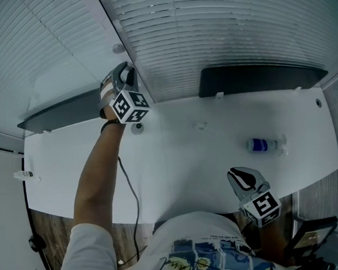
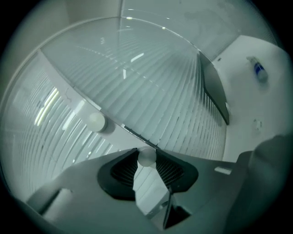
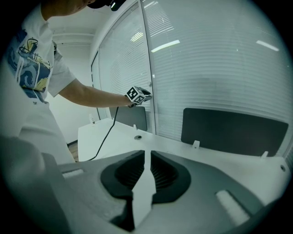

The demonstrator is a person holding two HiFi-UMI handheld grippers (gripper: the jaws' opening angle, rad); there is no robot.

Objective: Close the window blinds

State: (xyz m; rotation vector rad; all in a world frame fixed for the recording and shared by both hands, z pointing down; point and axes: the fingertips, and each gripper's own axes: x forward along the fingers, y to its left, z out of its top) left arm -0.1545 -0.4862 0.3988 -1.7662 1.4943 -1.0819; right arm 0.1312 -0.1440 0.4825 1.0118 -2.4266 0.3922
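Observation:
White slatted blinds (image 1: 220,35) cover the windows behind the desk, with a second set (image 1: 42,54) to the left. My left gripper (image 1: 128,69) is raised to the window post between them. In the left gripper view its jaws (image 2: 147,160) are pinched on a small white round knob (image 2: 147,156) that hangs in front of the slats. A second white knob (image 2: 96,121) sits on the post a little further up. My right gripper (image 1: 239,175) rests low over the desk's near edge, its jaws (image 3: 147,157) nearly together with nothing between them.
A white desk (image 1: 188,159) runs below the windows, with two dark divider panels (image 1: 257,78) (image 1: 63,113) along its back. A clear bottle with a blue label (image 1: 266,145) lies on the right. A thin cable (image 1: 133,197) hangs over the near edge.

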